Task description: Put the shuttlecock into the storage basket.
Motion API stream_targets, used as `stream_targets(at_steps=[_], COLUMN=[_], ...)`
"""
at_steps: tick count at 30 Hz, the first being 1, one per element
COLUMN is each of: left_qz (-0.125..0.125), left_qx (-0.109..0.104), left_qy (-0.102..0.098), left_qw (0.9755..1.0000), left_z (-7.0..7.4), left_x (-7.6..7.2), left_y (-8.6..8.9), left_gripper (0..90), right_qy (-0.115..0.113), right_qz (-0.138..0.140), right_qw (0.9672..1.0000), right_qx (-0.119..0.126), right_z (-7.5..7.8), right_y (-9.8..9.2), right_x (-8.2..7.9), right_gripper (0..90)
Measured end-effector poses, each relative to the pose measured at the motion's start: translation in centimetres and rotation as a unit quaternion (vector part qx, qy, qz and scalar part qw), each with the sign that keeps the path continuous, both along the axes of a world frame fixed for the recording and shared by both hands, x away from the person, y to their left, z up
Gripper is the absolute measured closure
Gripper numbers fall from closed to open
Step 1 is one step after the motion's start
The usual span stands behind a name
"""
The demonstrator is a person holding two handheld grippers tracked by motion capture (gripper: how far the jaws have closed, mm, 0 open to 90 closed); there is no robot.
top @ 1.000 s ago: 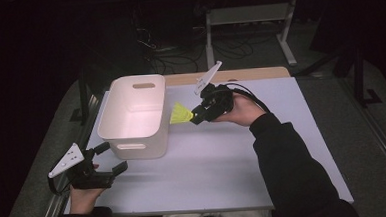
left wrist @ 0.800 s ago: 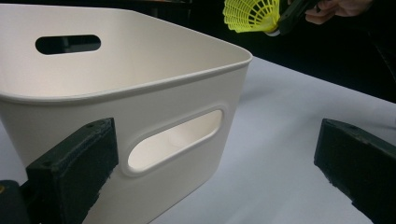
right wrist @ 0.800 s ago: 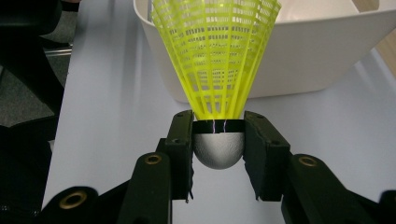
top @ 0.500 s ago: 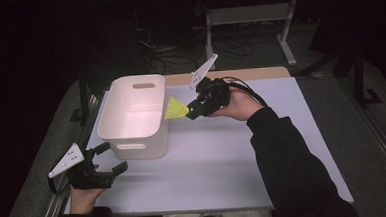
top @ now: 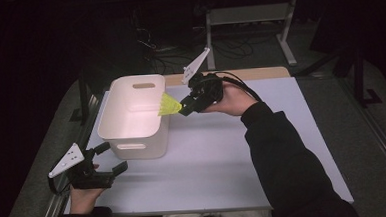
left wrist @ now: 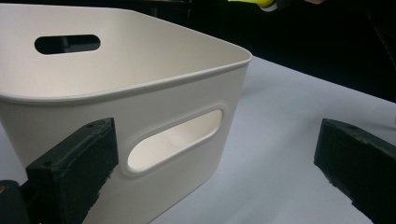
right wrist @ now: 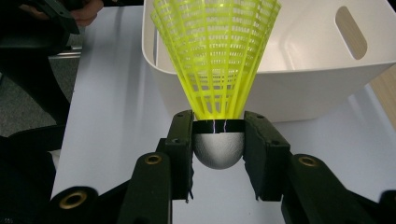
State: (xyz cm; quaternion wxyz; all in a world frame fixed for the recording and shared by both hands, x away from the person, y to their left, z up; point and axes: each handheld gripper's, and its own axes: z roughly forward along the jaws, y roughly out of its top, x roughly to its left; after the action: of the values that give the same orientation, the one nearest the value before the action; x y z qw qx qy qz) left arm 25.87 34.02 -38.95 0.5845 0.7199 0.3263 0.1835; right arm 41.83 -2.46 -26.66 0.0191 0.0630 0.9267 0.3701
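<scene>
Currently: right gripper (right wrist: 218,140) clamped on yellow plastic mesh shuttlecock (right wrist: 215,56), at white plastic bin's (top: 132,141) right rim; next, probably release inside. Left gripper (top: 106,160) agape near-left.

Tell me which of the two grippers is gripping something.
The right gripper: its jaws clamp the yellow shuttlecock by its cork; the left gripper is open.

Room dark; light falls on the white table top (top: 223,157) alone. A strip of bare wood (top: 259,73) shows along the table's far edge at 12 o'clock. Beyond it, toward 1 o'clock, a pale metal stand (top: 248,15) with splayed feet on a dim grey floor (top: 323,46). Loose cables (top: 163,52) tangle on the floor at 11 o'clock. Dark frame rails (top: 82,94) flank the table at 9 and 3 o'clock.
</scene>
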Motion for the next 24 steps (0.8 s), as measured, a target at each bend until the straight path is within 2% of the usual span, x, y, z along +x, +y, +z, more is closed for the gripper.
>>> stream_targets(at_steps=[7, 24], left_qz=[0.0, 0.0], left_qx=[0.0, -0.001], left_qy=[0.0, -0.002], left_qw=[1.0, 1.0], left_z=[0.0, 0.0], left_x=[0.0, -0.1], left_y=[0.0, 0.0], left_gripper=[0.0, 0.0], right_qy=[-0.003, -0.006], right_qz=[0.002, 0.015], right_qw=[1.0, 0.9999], right_qx=[0.001, -0.003], right_z=[0.7, 1.3], right_y=[0.7, 3.1], right_x=[0.3, 0.6], right_gripper=[63.2, 63.2])
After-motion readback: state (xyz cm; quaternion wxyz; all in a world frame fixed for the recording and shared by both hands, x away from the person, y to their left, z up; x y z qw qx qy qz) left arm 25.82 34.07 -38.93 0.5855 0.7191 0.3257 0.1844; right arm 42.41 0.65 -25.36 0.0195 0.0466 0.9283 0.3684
